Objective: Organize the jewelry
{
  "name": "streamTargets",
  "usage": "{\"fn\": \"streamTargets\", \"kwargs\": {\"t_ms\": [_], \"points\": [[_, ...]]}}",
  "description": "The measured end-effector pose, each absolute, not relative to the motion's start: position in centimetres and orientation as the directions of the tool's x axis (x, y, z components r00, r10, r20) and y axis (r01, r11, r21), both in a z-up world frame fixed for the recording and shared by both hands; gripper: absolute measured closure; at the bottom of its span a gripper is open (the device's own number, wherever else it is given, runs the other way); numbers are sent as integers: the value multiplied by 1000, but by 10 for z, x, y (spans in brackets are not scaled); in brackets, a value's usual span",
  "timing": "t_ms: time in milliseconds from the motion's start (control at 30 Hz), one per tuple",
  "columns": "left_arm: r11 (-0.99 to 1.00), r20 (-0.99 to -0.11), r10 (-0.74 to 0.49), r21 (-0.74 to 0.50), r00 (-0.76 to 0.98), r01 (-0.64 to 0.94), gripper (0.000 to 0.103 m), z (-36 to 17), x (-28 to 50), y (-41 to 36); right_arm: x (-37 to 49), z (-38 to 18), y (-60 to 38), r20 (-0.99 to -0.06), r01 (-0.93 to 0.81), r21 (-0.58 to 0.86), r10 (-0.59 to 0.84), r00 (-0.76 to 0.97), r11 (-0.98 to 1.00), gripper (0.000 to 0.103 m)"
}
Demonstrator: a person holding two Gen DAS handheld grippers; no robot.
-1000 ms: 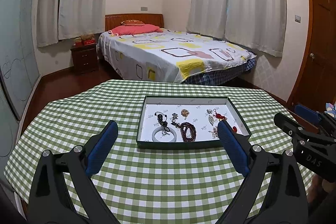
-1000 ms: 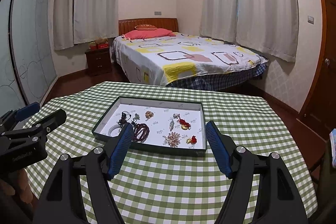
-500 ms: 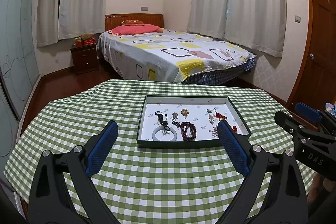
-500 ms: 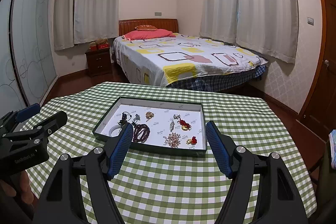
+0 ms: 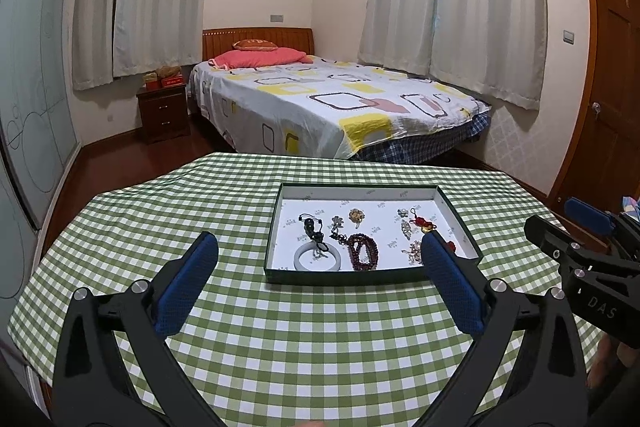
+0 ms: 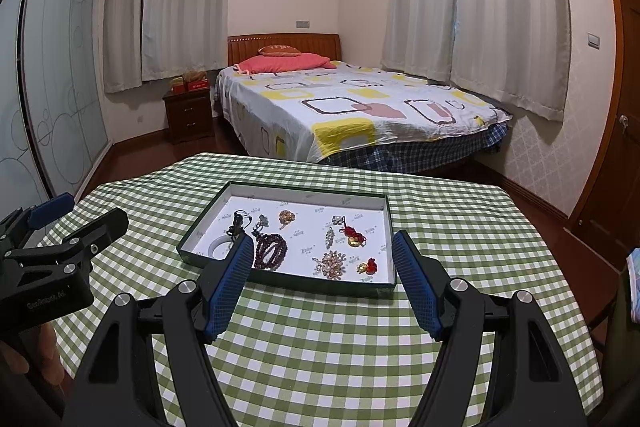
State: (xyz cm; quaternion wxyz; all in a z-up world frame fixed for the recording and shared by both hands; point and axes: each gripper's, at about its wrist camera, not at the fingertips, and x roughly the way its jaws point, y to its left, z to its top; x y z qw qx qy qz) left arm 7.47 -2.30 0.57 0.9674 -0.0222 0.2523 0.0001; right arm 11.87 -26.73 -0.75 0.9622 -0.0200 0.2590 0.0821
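Note:
A dark green tray (image 5: 460, 223) with a white floor sits on the green checked table (image 5: 280, 327). It also shows in the right wrist view (image 6: 390, 223). In it lie a pale bangle (image 5: 317, 257), a dark red bead bracelet (image 5: 363, 251), a black cord pendant (image 5: 310, 227), brooches (image 6: 330, 264) and red and gold charms (image 6: 354, 235). My left gripper (image 5: 318, 269) is open and empty, above the table in front of the tray. My right gripper (image 6: 323, 271) is open and empty, just before the tray's near rim.
The table edge drops off all round. Behind it stand a bed (image 5: 332, 107), a nightstand (image 5: 163, 111) and curtained windows. A wooden door (image 5: 608, 75) is at the right. The other gripper shows at each view's side (image 5: 580, 267) (image 6: 52, 259).
The right wrist view has risen and drawn back slightly from the tray. The left gripper has barely moved. Both stay open.

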Motion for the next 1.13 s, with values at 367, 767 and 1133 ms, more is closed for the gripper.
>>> {"fn": "streamTargets", "kwargs": {"t_ms": [367, 767, 1133], "points": [[999, -485, -23, -50, 874, -2, 4, 5, 74, -22, 117, -8, -268, -510, -169, 2, 146, 848, 986, 34], [997, -521, -41, -83, 852, -3, 4, -3, 81, -18, 119, -12, -268, -521, -169, 5, 147, 841, 986, 34], [996, -560, 9, -71, 828, -59, 4, -24, 100, -3, 132, -23, -276, -544, -148, 17, 133, 828, 989, 34]]}}
